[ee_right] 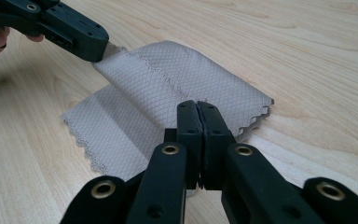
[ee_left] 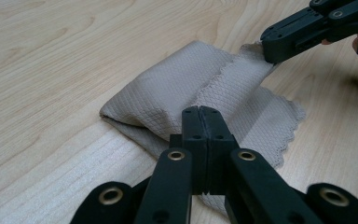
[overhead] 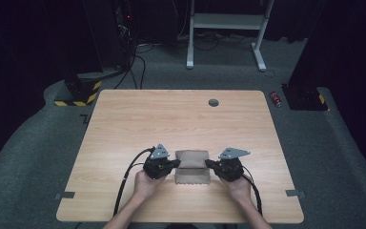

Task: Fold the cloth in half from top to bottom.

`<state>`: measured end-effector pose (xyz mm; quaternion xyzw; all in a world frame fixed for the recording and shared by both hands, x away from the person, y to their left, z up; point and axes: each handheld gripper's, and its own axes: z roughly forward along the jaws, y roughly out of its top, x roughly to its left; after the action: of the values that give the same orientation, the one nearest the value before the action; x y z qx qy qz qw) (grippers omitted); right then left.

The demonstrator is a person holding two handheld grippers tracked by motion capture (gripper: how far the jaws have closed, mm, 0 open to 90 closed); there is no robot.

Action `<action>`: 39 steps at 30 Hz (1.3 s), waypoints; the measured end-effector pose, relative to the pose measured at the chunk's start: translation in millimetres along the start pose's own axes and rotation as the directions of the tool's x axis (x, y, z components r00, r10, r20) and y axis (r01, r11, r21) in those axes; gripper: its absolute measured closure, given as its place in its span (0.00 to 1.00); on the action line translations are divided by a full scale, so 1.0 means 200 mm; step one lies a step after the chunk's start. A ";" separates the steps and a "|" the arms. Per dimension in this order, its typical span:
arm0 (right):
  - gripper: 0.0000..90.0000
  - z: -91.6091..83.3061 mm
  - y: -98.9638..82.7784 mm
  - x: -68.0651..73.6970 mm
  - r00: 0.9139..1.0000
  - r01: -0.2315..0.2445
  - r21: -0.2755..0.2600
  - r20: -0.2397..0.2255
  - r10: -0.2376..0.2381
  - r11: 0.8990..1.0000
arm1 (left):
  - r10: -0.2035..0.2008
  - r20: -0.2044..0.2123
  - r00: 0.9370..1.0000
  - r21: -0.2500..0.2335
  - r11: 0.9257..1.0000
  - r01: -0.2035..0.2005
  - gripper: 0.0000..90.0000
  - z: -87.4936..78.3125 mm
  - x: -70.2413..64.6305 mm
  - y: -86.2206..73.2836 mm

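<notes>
Pinching opposite ends of the folded beige cloth (overhead: 192,167) near the counter's (overhead: 124,119) near edge, left gripper (overhead: 176,163) and right gripper (overhead: 208,163) are holding its long axis between closed jaws.

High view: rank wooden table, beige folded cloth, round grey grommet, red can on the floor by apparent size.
1. Wooden table
2. Beige folded cloth, pinched at each side by the left gripper and right gripper
3. Round grey grommet and red can: look alike, unranked.

A beige cloth (overhead: 192,167) with a fine diamond-quilted weave and scalloped edges lies on a pale wood-grain tabletop (overhead: 171,119). Both grippers are black, with brass-coloured rivets and grey top plates. The floor (overhead: 38,143) is grey carpet.
</notes>
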<state>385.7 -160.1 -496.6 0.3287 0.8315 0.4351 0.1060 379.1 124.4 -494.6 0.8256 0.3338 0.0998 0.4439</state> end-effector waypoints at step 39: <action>0.96 -0.01 -0.12 0.08 0.999 0.028 0.041 -0.022 -0.027 0.999 | 0.001 0.000 1.000 0.044 0.999 -0.001 0.99 -0.01 -0.07 -0.12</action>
<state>360.3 -161.2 -513.0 0.3146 0.8458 0.4199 0.0965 357.6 125.7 -510.8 0.8354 0.3355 0.0924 0.4255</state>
